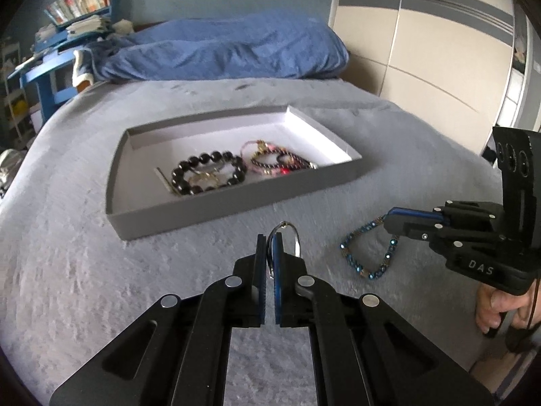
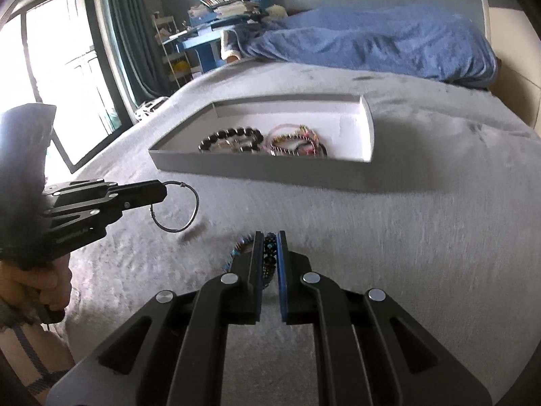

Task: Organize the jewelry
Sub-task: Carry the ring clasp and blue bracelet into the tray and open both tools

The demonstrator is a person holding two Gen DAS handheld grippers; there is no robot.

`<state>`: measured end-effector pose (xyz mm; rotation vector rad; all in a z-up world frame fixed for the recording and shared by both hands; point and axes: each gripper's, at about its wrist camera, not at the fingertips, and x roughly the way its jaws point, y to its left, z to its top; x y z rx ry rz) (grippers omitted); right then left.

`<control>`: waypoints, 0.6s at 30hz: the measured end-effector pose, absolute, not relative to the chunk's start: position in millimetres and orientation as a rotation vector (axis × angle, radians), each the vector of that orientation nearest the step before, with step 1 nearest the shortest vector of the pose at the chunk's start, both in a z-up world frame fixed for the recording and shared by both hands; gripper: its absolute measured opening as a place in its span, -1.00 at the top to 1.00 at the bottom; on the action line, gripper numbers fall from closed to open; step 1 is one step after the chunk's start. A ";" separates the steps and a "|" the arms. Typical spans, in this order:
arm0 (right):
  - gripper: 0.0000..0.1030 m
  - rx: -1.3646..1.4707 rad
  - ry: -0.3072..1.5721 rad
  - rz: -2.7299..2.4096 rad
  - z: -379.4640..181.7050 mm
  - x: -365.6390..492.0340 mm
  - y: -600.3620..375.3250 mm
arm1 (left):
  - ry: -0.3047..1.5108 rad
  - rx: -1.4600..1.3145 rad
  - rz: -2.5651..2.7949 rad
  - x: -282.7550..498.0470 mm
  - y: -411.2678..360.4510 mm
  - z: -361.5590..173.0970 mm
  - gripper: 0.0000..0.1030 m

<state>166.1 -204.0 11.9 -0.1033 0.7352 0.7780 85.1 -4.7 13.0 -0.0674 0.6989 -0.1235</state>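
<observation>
A: Left gripper?
B: Clamped on the wire bangle, lifted above the bed.
A: Right gripper?
B: Pinching the blue bracelet, near the tray.

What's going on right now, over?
Left gripper shut on wire bangle, lifted. Right gripper shut on blue bracelet. Tray ahead, path clear.

A big bed with a soft grey cover fills the room. A blue blanket lies at its far end. Bright light comes through a window with green curtains.
</observation>
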 end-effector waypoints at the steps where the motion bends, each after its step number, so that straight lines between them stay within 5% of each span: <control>1: 0.86 -0.098 0.725 0.781 17.1 166.8 -203.5 | 0.690 -0.073 -0.118 85.4 -2.7 16.1 0.92; 18: 0.86 -0.071 0.629 0.802 70.0 183.1 -202.1 | 0.592 -0.112 -0.081 99.4 13.3 58.9 0.92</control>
